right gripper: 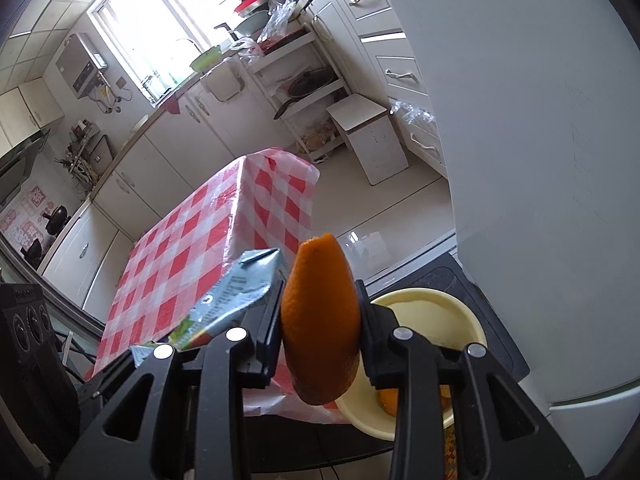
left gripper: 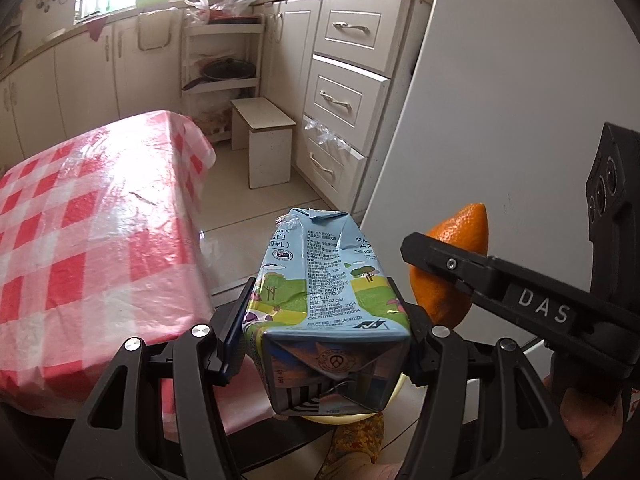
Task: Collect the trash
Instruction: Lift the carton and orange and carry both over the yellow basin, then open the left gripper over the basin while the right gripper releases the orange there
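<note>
Milk carton [left gripper: 326,304], pale blue and dented, sits clamped between the left gripper's [left gripper: 324,320] two fingers, its base toward the camera and its folded top pointing away. To its right, the right gripper [left gripper: 444,268] grasps an orange peel [left gripper: 460,240]. Left of both lies a red-checked tablecloth [left gripper: 92,232].

From the right wrist, the orange peel [right gripper: 320,320] stands upright, pinched by the right gripper [right gripper: 320,344]; the carton [right gripper: 236,296] lies to its left, and a yellow bowl [right gripper: 440,312] sits below right.

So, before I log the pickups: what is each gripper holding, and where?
The left gripper clamps the light-blue milk carton across its sides near the base. The right gripper pinches the orange peel piece across its middle.
</note>
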{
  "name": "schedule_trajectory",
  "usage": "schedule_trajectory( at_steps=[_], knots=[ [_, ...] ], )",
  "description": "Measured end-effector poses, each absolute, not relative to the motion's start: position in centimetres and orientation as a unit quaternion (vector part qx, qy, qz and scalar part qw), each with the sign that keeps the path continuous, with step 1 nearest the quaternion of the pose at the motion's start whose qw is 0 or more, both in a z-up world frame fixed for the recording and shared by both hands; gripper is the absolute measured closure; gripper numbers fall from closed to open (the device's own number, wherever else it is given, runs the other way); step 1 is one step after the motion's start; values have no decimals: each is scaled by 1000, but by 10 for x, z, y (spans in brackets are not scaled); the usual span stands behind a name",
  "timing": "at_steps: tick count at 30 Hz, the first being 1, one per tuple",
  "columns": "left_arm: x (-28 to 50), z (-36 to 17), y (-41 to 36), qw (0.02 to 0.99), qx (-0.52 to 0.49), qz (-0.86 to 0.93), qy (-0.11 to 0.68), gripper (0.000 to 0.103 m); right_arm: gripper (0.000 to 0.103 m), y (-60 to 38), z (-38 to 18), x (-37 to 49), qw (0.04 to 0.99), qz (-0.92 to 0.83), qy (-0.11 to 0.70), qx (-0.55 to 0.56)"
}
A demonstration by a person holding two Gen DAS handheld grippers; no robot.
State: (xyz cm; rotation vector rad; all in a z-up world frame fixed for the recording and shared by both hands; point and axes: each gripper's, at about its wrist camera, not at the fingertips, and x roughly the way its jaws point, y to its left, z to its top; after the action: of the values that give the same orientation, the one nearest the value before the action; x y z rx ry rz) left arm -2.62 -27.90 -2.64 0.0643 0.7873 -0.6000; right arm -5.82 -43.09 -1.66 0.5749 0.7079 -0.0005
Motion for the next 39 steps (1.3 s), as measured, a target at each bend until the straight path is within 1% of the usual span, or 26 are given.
schedule_trajectory(
  at_steps=[11, 17, 29, 39],
  knots=[
    [-10, -59, -298, 854, 31, -298, 424, 46, 69, -442, -26, -58, 889, -18, 353, 290],
    [-4, -65, -296, 851, 25, -297, 433, 45, 69, -443, -30, -57, 887, -22, 360, 290],
    [-8, -58, -280, 854, 10, -288, 432, 45, 63, -444, -35, -53, 883, -27, 371, 287],
    [-15, -46, -277, 860, 14, -283, 425, 44, 62, -443, -35, -52, 884, -22, 371, 285]
  ],
)
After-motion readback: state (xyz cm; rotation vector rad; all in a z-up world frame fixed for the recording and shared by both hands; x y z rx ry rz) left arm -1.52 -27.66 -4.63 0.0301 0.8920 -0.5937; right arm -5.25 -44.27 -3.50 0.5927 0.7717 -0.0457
